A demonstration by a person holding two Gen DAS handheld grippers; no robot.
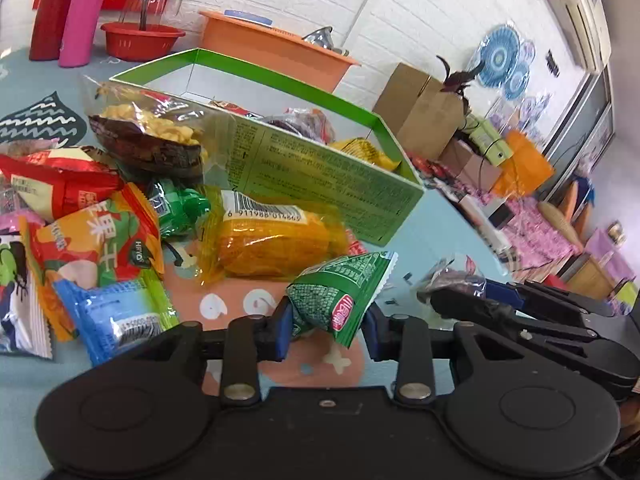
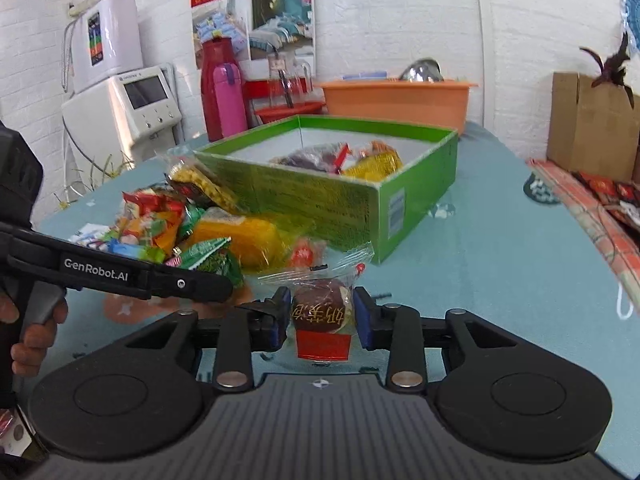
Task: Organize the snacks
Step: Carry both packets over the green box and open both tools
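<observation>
**Both grippers hold a snack in front of the green box**

Nearest to us, our left gripper (image 1: 326, 326) reaches level over the table, its blue-padded fingers clamped on a small green crinkled snack packet (image 1: 340, 300), which stands up between the pads and pokes out ahead of them. Our right gripper (image 2: 322, 318) sits just to the right of it, also level and low over the light blue tablecloth (image 2: 500, 280); its fingers press against both sides of a clear-wrapped dark round sweet with a red label (image 2: 323, 318). Our bare hand (image 2: 34, 320) wraps the left tool's handle.

Just beyond the left fingers lies a yellow-orange transparent packet with a barcode (image 1: 272, 236), and further left a loose heap of mixed packets (image 1: 88, 248). Behind these stands the open green cardboard box (image 2: 400, 216), already holding several snacks. Farthest off, an orange plastic tub (image 2: 396, 98) sits by the wall.
</observation>
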